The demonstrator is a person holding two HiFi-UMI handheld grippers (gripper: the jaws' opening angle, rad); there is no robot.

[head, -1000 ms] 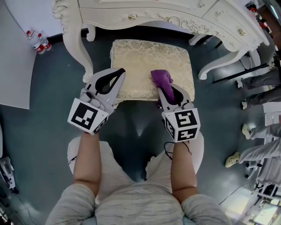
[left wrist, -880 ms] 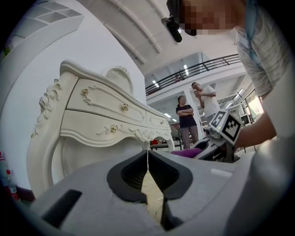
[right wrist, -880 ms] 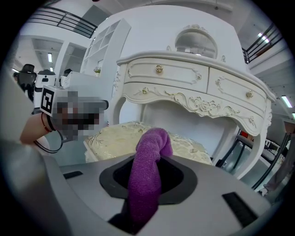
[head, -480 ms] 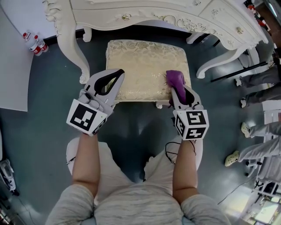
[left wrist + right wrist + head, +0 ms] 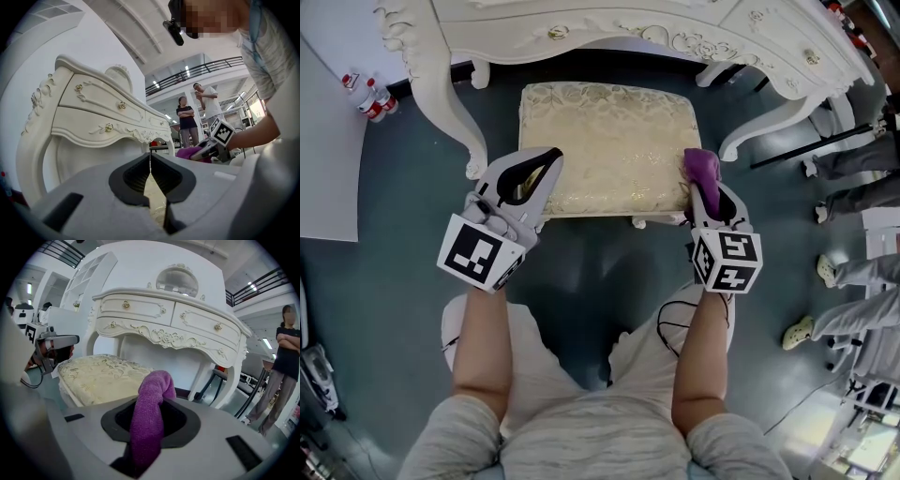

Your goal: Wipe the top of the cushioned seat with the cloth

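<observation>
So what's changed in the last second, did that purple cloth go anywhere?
The right claw, shut on the purple cloth, slid to the right along the cushioned seat, from near the middle of its front to its right edge. The left claw stayed shut and empty by the seat's left front corner.

The left gripper (image 5: 150,158) has its fingers (image 5: 136,176) pressed together, empty, over the cream seat (image 5: 153,197). Beyond, the right gripper (image 5: 198,152) holds a purple cloth (image 5: 188,153) near the white dressing table (image 5: 93,117).
</observation>
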